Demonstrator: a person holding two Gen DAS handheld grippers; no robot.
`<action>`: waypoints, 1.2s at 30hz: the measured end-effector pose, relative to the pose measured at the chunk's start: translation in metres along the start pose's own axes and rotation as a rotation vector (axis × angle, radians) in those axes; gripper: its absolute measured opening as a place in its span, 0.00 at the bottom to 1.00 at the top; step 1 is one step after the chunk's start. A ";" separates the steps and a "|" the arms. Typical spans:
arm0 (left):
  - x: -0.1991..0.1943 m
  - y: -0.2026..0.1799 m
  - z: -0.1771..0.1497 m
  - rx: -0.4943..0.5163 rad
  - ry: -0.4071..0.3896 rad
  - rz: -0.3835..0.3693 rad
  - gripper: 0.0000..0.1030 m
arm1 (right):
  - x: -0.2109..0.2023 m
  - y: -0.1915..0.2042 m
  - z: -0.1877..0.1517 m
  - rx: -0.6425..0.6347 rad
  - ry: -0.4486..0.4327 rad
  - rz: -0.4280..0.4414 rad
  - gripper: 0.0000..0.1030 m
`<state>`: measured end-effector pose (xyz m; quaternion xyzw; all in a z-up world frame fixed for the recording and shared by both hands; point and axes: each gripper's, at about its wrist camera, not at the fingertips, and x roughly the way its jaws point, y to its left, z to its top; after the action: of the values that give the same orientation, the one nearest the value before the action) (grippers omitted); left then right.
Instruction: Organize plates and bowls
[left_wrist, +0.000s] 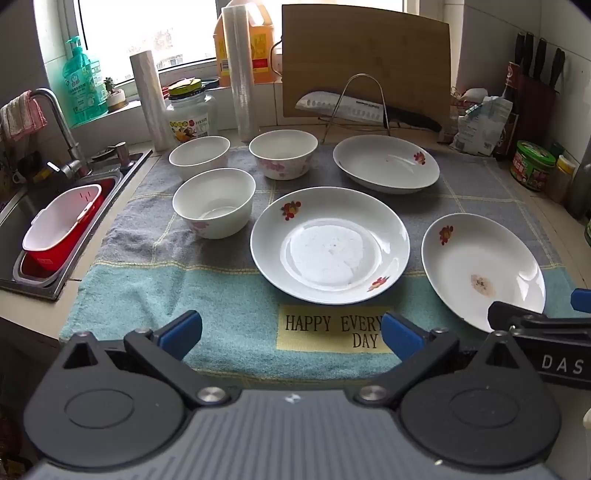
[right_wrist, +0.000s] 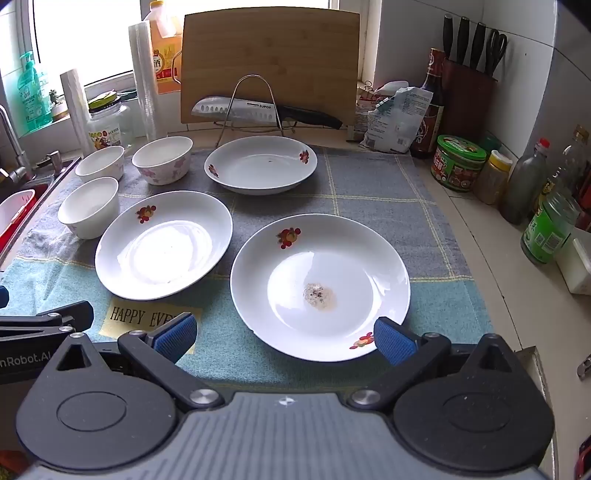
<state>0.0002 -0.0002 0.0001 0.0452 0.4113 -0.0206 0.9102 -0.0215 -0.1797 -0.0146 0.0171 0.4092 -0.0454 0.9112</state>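
Nothing is stacked yet: three plates (right_wrist: 320, 286) and three bowls (left_wrist: 214, 201) lie separately on the towel (left_wrist: 147, 295) across the bench. The left claw (left_wrist: 291, 334) and right claw (right_wrist: 284, 338) hover at the near edge, jaws apart, empty.

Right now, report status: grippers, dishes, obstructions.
Left gripper open, right gripper open, both empty. Three plates, three bowls spread unstacked on towel. Nothing in the way.
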 end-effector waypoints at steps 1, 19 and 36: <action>0.000 0.000 0.000 0.000 0.000 0.001 0.99 | 0.000 0.000 0.000 0.001 -0.003 0.001 1.00; 0.001 -0.007 -0.004 0.003 0.004 -0.007 0.99 | -0.002 -0.003 -0.001 0.007 -0.002 -0.009 1.00; -0.003 -0.009 -0.004 0.001 0.000 -0.004 0.99 | -0.004 -0.005 -0.002 0.012 -0.009 -0.005 1.00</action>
<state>-0.0055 -0.0084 -0.0012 0.0448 0.4115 -0.0225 0.9100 -0.0256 -0.1841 -0.0130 0.0213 0.4047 -0.0502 0.9128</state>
